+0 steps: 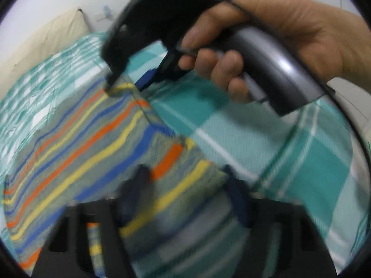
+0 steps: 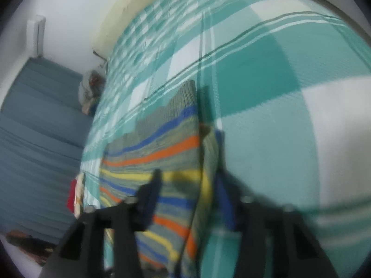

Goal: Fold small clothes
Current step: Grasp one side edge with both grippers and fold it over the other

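Garment: striped small garment (image 1: 76, 143), grey w/ orange, yellow, blue bands, lay on the teal checked bedspread (image 1: 301, 162), already doubled along one side.
Left tongs: left gripper (image 1: 185, 185) jaws narrow, striped cloth between the fingers. Blurred, so can't tell if pads actually pinched it.
Right tongs: right gripper (image 2: 187, 185) also narrow, straddling the garment's folded edge. Same doubt about a real pinch.
My right hand: right hand (image 1: 266, 46) on its handle showed in my left view, its tongs' tip down at the far corner of the cloth.
Where cloth lay: most of it spread to the left of both tongs, bare bedspread to the right.
Long axis: stripes ran away from my left tongs twd my right tongs' tip, so the two sat at opposite ends of one edge.
Nearer hand: neither, each at its own end.
Next, I reckoned: carry that edge leftward over the rest, both ends together, or the fold skews.
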{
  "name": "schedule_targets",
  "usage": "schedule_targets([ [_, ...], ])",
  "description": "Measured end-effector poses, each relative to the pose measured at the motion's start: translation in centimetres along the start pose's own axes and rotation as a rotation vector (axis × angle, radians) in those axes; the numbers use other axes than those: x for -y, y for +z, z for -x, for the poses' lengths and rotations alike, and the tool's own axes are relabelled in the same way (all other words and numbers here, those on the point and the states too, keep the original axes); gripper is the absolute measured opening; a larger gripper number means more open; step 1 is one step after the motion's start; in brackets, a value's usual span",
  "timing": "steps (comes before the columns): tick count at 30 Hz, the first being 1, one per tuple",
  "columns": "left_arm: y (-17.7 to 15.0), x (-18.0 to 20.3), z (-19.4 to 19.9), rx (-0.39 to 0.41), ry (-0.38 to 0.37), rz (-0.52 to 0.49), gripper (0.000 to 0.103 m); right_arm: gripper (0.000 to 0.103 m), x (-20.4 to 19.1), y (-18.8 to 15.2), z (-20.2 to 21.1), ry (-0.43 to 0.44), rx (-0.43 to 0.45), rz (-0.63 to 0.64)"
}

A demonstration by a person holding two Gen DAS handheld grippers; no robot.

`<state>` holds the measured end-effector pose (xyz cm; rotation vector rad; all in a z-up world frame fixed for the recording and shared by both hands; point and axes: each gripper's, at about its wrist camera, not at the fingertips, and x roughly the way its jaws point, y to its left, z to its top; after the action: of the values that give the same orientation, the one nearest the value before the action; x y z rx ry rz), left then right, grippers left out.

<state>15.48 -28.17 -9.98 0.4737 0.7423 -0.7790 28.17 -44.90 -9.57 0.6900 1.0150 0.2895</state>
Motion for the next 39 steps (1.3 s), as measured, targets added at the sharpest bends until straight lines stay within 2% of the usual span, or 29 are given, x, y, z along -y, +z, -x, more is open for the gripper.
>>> schedule_targets([
  [1,0.1,-0.3,0.1,0.002,0.022,0.007,0.013,0.008,-0.3,0.4,-0.5,-0.037,-0.014,0.024],
  [2,0.1,-0.7,0.3,0.01,0.026,0.032,0.012,0.008,-0.6,0.6,-0.6,-0.062,-0.02,0.039],
  [3,0.0,-1.4,0.9,0.035,0.0,0.07,0.011,0.008,-1.1,0.8,-0.5,-0.071,-0.012,0.05],
  [6,-1.1,-4.5,4.5,0.119,-0.023,0.177,0.011,0.008,-3.9,0.9,0.8,-0.05,0.048,0.09],
  [9,-3.0,-8.4,9.2,0.183,-0.034,0.302,0.011,0.008,-8.9,0.5,0.8,0.006,0.064,0.149],
  [12,-6.5,-14.3,13.9,0.215,0.001,0.462,0.011,0.008,-15.0,0.0,-1.0,0.074,0.064,0.204],
  [16,-11.5,-19.9,16.9,0.193,0.07,0.642,0.011,0.008,-22.5,-1.3,-6.5,0.123,0.027,0.272],
  [19,-15.4,-22.6,17.8,0.155,0.108,0.761,0.011,0.008,-27.0,-3.2,-12.8,0.103,-0.026,0.314],
  [20,-16.4,-23.2,17.8,0.136,0.123,0.79,0.014,0.009,-27.8,-3.9,-14.3,0.099,-0.039,0.32],
  [21,-17.1,-23.7,17.5,0.105,0.139,0.811,0.025,0.014,-28.5,-4.8,-16.2,0.116,-0.057,0.319],
  [22,-18.1,-24.3,17.0,0.049,0.174,0.828,0.033,0.024,-28.7,-5.5,-17.3,0.125,-0.069,0.315],
  [23,-18.7,-24.8,16.7,0.018,0.203,0.846,0.05,0.046,-28.9,-6.1,-18.6,0.122,-0.08,0.309],
  [24,-19.6,-25.2,16.9,0.004,0.218,0.87,0.063,0.054,-28.9,-6.6,-19.1,0.108,-0.071,0.301],
  [27,-21.4,-26.8,18.3,0.054,0.197,0.926,0.07,0.055,-28.1,-7.2,-16.7,0.13,0.001,0.285],
  [29,-21.1,-26.8,18.1,0.072,0.168,0.934,0.073,0.055,-27.4,-7.6,-14.1,0.111,0.047,0.295],
  [31,-20.5,-26.6,17.3,0.078,0.112,0.911,0.077,0.055,-26.7,-8.7,-11.3,0.065,0.05,0.354],
  [32,-20.1,-26.5,16.4,0.062,0.1,0.886,0.077,0.055,-26.5,-9.5,-10.4,0.051,0.034,0.386],
  [35,-20.1,-26.7,13.1,-0.089,0.219,0.855,0.073,0.055,-24.7,-13.7,-8.9,0.042,-0.048,0.471],
  [36,-20.7,-27.1,12.5,-0.115,0.219,0.87,0.073,0.055,-23.9,-15.4,-9.6,0.011,-0.104,0.485],
  [38,-21.3,-27.6,13.4,-0.113,0.206,0.877,0.074,0.049,-21.8,-18.9,-11.3,-0.144,-0.226,0.509],
  [39,-21.2,-27.7,14.0,-0.123,0.22,0.867,0.074,0.048,-21.2,-20.2,-10.9,-0.189,-0.22,0.525],
])
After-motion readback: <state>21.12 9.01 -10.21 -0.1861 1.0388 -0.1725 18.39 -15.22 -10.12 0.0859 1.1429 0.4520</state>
